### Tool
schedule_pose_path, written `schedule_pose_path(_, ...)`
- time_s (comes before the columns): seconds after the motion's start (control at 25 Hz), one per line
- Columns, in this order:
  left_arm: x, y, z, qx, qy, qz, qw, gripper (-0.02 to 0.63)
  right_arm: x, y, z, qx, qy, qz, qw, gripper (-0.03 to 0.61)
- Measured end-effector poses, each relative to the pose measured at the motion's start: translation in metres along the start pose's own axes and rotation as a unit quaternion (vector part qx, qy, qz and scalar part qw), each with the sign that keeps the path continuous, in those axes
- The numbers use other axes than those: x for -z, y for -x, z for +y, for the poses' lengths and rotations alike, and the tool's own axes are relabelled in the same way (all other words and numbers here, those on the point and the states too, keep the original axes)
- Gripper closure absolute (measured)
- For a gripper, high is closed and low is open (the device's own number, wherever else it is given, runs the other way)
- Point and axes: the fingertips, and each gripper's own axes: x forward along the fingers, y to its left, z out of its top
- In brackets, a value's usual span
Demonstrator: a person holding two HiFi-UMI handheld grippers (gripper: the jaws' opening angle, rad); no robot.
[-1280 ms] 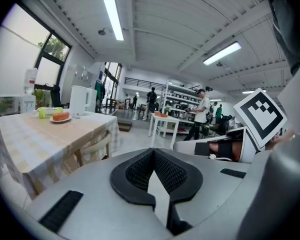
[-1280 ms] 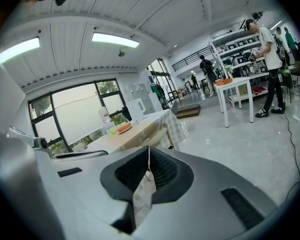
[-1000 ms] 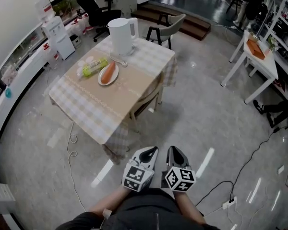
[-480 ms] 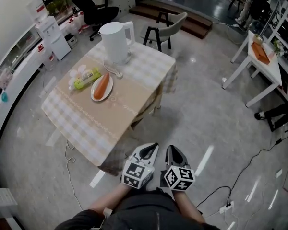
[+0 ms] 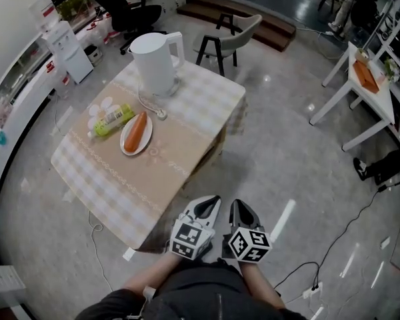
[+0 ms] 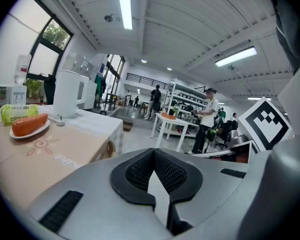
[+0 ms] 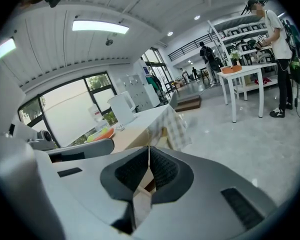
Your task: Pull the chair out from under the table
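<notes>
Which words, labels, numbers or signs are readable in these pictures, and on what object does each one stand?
No text can be read.
Green packet: print too small to read.
Beige table runner: a script-like mark, too blurred to read.
Marker cubes: only black-and-white square patterns, no letters.

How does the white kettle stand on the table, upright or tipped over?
Upright: the kettle rests with its base flat on the table, its top facing up and its handle at the side.
</notes>
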Motion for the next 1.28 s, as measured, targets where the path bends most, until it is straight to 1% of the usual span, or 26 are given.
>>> schedule_pose_path(0.2,-0.009,-0.015,0.017,0.003,-0.003,-0.008,1.0000,0.604,-0.008,-0.023,-0.009,0.013,-0.012,0.005,1.000,0.565)
schedule_pose_path(0.52,-0.014,-0.027,0.040,-0.015,0.005,-0.023,0.9996,0.604,-0.015,-0.054,-0.022,0.010,-0.089,0.014,0.996,0.563)
schedule_pose_path(0.64,-0.014,-0.028,0.045,-0.021,0.013,-0.026,0.9994,0.604,-0.018,-0.062,-0.030,0.010,-0.100,0.022,0.995,0.563)
schedule_pose_path(0.84,-0.009,-0.031,0.049,-0.038,0.035,-0.029,0.9982,0.604,-0.016,-0.078,-0.039,0.002,-0.091,0.053,0.994,0.564)
schedule_pose_path(0.96,-0.006,-0.031,0.051,-0.050,0.054,-0.032,0.9968,0.604,-0.012,-0.092,-0.045,0.010,-0.114,0.076,0.990,0.563)
schedule_pose_path(1.04,-0.006,-0.032,0.053,-0.059,0.059,-0.035,0.9958,0.604,-0.011,-0.103,-0.046,0.010,-0.124,0.091,0.988,0.563)
schedule_pose_path(1.28,-0.005,-0.035,0.067,-0.105,0.066,-0.036,0.9916,0.604,-0.013,-0.146,-0.045,-0.025,-0.168,0.136,0.976,0.563)
